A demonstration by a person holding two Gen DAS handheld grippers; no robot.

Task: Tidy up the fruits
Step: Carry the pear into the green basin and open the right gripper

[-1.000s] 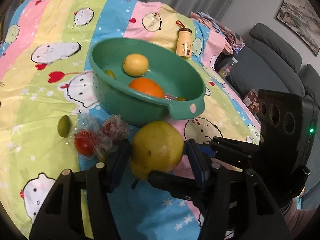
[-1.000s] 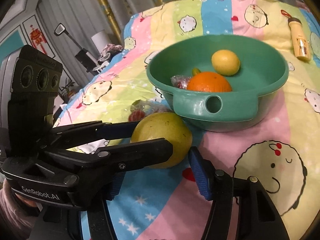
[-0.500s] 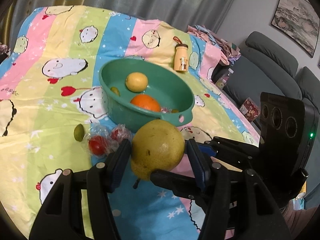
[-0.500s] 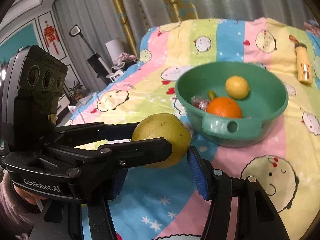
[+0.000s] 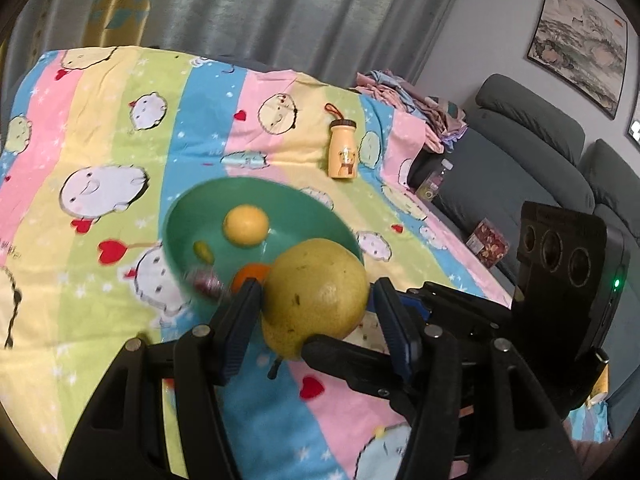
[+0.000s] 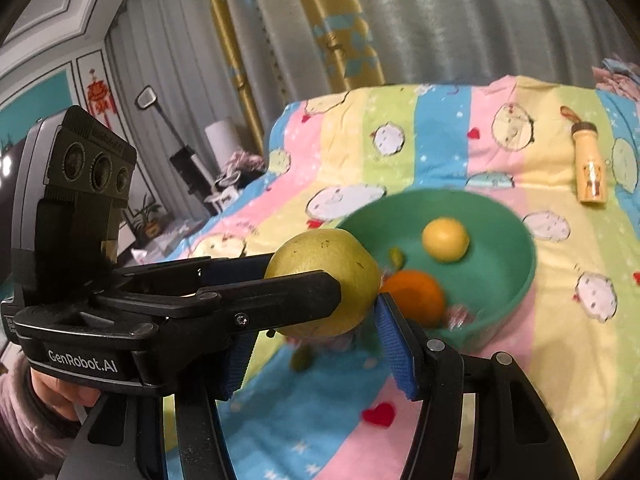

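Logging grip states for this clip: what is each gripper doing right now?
Left gripper: closed on the big yellow-green fruit.
Right gripper: pressing the same fruit, sharing the hold.

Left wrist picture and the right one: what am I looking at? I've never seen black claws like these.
They are two hand-held grippers, worked by a person, each with a camera looking along its two fingers. One picture is from the left gripper, the other from the right gripper. Both appear clamped from crossing sides on one big pomelo, held above a cartoon-print blanket. Behind it a green basin holds a lemon, an orange and smaller fruit. A small yellow bottle stands further back.
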